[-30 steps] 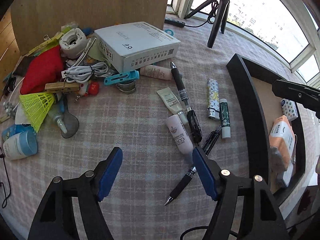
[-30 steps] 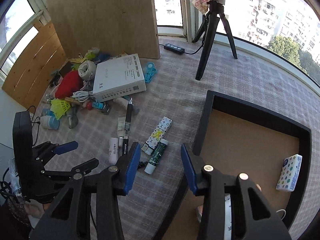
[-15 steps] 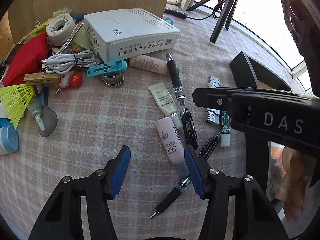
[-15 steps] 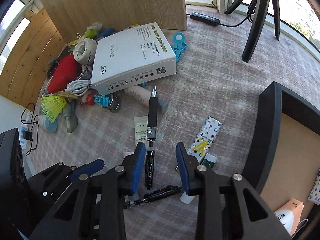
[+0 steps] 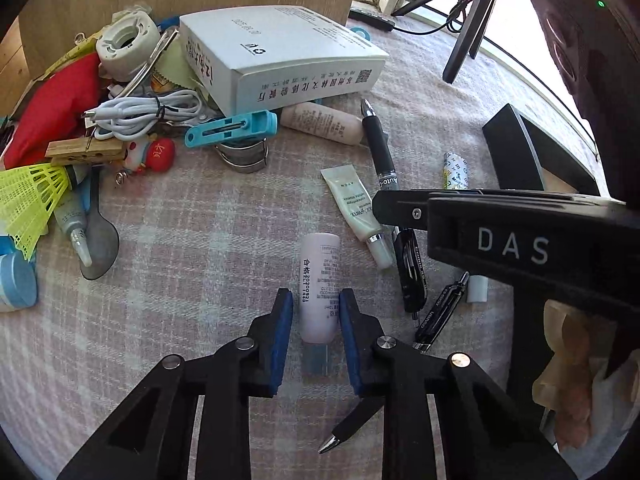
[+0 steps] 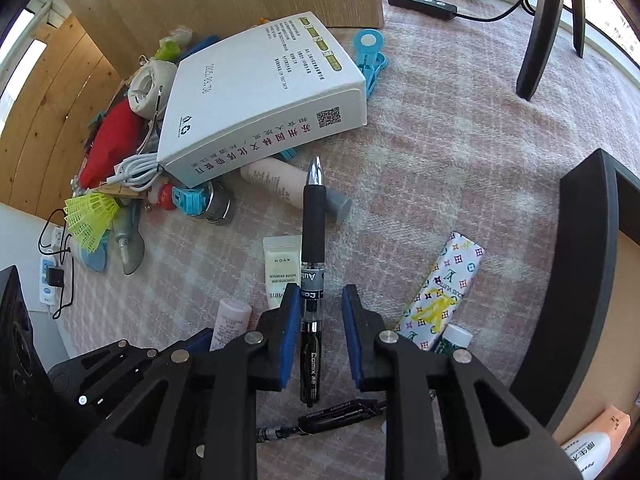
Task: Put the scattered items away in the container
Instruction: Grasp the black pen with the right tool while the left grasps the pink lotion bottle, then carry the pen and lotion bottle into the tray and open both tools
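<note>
My left gripper (image 5: 316, 308) straddles a pale pink tube (image 5: 319, 286) lying on the plaid cloth; its jaws stand close to the tube's sides with a thin gap left. My right gripper (image 6: 318, 308) straddles a black Comix pen (image 6: 312, 280), jaws open a little wider than the pen. The black container (image 6: 580, 264) stands at the right, with packets inside. An Avon tube (image 6: 281, 268), a patterned stick (image 6: 444, 292) and a second black pen (image 6: 336, 418) lie nearby.
A white box (image 6: 260, 104) sits on a heap of clutter at the back left: red pouch (image 5: 52, 108), white cable (image 5: 144, 114), yellow shuttlecock (image 5: 28, 196), blue clip (image 5: 232, 128). A tripod leg (image 6: 540, 32) stands at the back right. The right gripper body crosses the left wrist view (image 5: 512, 240).
Both grippers have dropped low and moved forward. The left has narrowed around the pink tube, the right around the black pen. Neither item has been lifted.
</note>
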`<state>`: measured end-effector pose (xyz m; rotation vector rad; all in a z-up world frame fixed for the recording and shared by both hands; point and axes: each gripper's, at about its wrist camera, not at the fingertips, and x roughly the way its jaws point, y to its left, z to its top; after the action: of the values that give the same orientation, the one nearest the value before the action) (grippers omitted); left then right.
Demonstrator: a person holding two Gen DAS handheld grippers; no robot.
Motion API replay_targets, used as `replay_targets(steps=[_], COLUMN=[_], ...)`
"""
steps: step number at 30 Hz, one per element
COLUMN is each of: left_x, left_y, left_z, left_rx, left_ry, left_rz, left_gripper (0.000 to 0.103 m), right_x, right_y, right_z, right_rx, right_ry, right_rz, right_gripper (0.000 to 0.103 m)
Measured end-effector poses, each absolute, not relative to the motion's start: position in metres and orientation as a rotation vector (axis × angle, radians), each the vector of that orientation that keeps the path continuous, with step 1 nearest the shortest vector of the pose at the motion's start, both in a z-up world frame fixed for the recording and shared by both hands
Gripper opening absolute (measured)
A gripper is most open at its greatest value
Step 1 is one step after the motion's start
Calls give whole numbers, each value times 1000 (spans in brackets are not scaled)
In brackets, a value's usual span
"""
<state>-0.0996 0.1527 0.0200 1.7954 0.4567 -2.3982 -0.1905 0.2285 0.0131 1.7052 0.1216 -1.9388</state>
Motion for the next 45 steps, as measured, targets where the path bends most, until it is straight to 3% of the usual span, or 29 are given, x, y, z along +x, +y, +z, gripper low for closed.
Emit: replay_targets(steps=[2, 21, 31, 45], left_x=[-98, -88, -95, -86], left_y=[150, 155, 228, 363], left_z=[20, 60, 93, 116], left_rx=[1793, 1719, 1781, 1967], left_ry=[456, 479, 431, 176], left_rz=[-2406, -2507, -2678, -2890], left_gripper=[19, 19, 19, 19], right_x=[-191, -186, -182, -164], right_y=[227, 296, 401, 527], right_z=[12, 68, 102, 113], right_rx=[1705, 1652, 1650, 1715], right_ry=[131, -72, -92, -149], right_rz=[-1944, -2006, -2198, -2421], right_gripper=[11, 11, 11, 11])
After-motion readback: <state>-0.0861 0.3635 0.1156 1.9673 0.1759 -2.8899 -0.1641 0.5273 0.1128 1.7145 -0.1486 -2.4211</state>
